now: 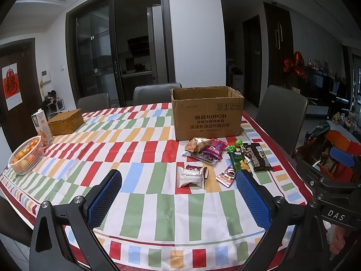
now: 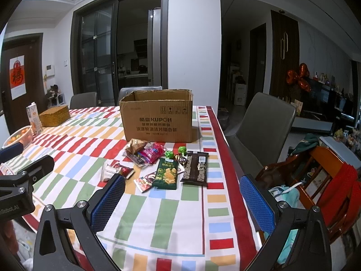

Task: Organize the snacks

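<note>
An open cardboard box [image 1: 206,113] [image 2: 158,117] stands on the striped tablecloth. In front of it lies a loose pile of snacks: a white pastry packet [image 1: 190,177] [image 2: 108,172], a green cracker packet [image 1: 239,161] [image 2: 166,174], a dark chocolate bar [image 1: 258,157] [image 2: 196,167], a pink packet [image 1: 214,148] [image 2: 153,153] and a brown wrapper [image 1: 196,144] [image 2: 136,145]. My left gripper [image 1: 178,190] hovers open near the table's front edge, short of the pile. My right gripper [image 2: 182,194] is open too, nothing between its fingers.
A wire basket of oranges [image 1: 26,155] [image 2: 18,136], a juice carton [image 1: 41,126] and a woven box [image 1: 65,122] [image 2: 54,115] sit at the left. Grey chairs [image 2: 259,126] ring the table. A wooden chair with clothes [image 2: 315,176] stands off the right edge.
</note>
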Demonstrator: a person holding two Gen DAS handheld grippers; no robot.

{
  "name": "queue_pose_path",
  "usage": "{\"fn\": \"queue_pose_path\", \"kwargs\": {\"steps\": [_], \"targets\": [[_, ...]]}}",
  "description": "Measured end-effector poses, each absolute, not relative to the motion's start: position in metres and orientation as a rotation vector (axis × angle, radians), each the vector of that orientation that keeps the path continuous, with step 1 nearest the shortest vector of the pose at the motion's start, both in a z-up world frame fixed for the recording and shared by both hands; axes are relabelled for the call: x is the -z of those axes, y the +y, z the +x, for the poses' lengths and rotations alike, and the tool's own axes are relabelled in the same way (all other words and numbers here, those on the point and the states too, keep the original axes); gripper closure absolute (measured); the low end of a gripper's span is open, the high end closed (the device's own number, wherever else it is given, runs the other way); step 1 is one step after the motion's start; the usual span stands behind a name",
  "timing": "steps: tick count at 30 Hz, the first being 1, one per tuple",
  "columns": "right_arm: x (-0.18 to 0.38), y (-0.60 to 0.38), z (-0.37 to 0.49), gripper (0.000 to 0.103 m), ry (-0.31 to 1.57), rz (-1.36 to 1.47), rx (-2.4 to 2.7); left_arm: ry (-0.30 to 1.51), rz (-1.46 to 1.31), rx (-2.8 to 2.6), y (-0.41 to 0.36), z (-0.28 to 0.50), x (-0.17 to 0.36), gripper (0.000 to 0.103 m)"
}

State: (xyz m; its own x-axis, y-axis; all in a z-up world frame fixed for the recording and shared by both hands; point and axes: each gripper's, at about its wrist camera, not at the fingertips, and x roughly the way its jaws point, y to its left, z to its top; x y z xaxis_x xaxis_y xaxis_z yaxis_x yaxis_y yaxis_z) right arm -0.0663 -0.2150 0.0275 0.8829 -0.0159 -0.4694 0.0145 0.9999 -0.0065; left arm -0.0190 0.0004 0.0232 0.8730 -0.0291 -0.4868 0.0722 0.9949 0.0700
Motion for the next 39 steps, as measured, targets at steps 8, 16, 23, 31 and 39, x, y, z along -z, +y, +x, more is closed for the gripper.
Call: {"fn": "queue_pose_path", "kwargs": {"steps": [8, 16, 23, 31, 39], "targets": [[-0.027, -0.215, -0.067, 0.000, 0.489, -0.004, 0.016, 0.506, 0.087, 0.052, 0.001, -0.019, -0.023, 0.000], [-0.027, -0.215, -0.067, 0.000, 0.489, -0.003, 0.016, 0.504, 0.087, 0.054, 0.001, -0.019, -0.023, 0.000], [-0.027, -0.214, -0.066, 0.000, 0.497, -0.005, 0.012, 0.506, 0.083, 0.056, -0.001, -0.019, -0.022, 0.000], [-0.021, -0.213, -0.059, 0.000, 0.521, -0.003, 0.005, 0.523, 0.074, 0.068, -0.001, -0.013, -0.014, 0.000], [-0.008, -0.207, -0.044, 0.000, 0.553, -0.022, -0.017, 0.558, 0.071, 0.067, 0.005, 0.004, 0.005, 0.000]]}}
